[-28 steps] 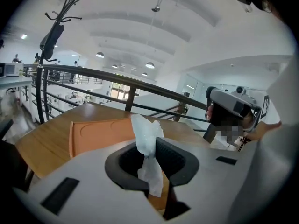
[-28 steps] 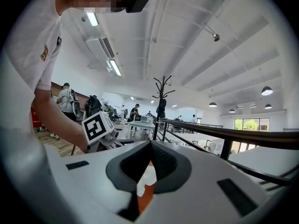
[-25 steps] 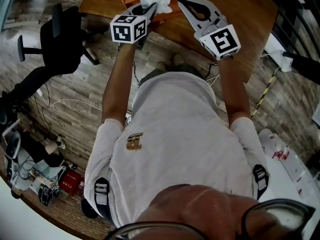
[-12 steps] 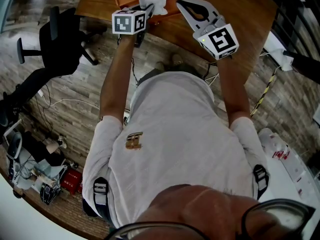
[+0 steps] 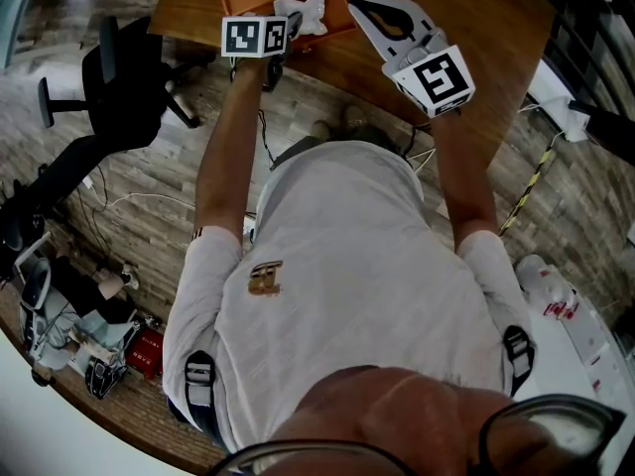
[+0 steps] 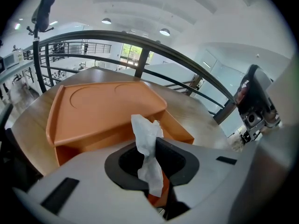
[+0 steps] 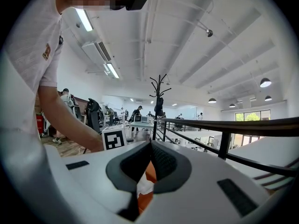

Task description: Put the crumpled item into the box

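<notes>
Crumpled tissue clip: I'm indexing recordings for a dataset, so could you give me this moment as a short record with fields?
item: white crumpled tissue, sticking up from the claw
left claw: shut on the tissue, held at the near edge of the box
right claw: shut, nothing in it, over the table to the right of the box
box: orange, on the wooden table
task status: tissue not yet released into the box
</notes>
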`<move>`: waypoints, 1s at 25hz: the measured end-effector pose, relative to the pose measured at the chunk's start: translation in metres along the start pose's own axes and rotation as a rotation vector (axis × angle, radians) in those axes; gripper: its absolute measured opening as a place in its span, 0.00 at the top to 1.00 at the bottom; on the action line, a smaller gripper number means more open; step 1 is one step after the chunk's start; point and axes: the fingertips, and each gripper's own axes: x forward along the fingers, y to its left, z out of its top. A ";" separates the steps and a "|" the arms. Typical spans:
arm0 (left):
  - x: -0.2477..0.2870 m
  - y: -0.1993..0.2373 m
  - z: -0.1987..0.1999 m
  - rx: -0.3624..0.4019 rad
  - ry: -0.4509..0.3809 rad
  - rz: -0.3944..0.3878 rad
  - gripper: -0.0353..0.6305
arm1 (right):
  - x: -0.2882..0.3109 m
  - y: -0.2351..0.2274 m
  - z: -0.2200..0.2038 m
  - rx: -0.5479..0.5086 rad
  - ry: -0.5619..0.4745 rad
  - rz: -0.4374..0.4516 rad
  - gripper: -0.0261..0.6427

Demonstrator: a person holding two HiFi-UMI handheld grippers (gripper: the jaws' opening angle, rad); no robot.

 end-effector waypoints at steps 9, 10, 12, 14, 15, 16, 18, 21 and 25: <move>0.015 0.005 -0.005 0.048 0.077 0.069 0.82 | -0.003 -0.015 -0.007 0.018 -0.012 0.004 0.91; 0.016 0.006 -0.005 0.058 0.082 0.081 0.82 | -0.003 -0.016 -0.007 0.020 -0.013 0.006 0.91; 0.016 0.006 -0.005 0.074 0.091 0.103 0.82 | -0.002 -0.019 -0.007 0.021 -0.016 0.012 0.91; 0.016 0.007 -0.005 0.090 0.101 0.122 0.79 | -0.001 -0.020 -0.007 0.012 -0.030 0.022 0.91; 0.016 0.008 -0.005 0.097 0.106 0.129 0.77 | 0.000 -0.020 -0.006 0.006 -0.038 0.028 0.91; 0.016 0.009 -0.006 0.103 0.109 0.134 0.76 | 0.001 -0.020 -0.006 0.003 -0.043 0.031 0.91; 0.014 0.010 -0.007 0.113 0.113 0.140 0.74 | 0.004 -0.020 -0.006 0.005 -0.044 0.034 0.91; 0.010 0.013 -0.010 0.128 0.120 0.156 0.69 | 0.006 -0.019 -0.008 0.023 -0.028 0.032 0.91; 0.006 0.016 -0.013 0.140 0.114 0.183 0.65 | 0.005 -0.019 -0.010 0.028 -0.026 0.034 0.91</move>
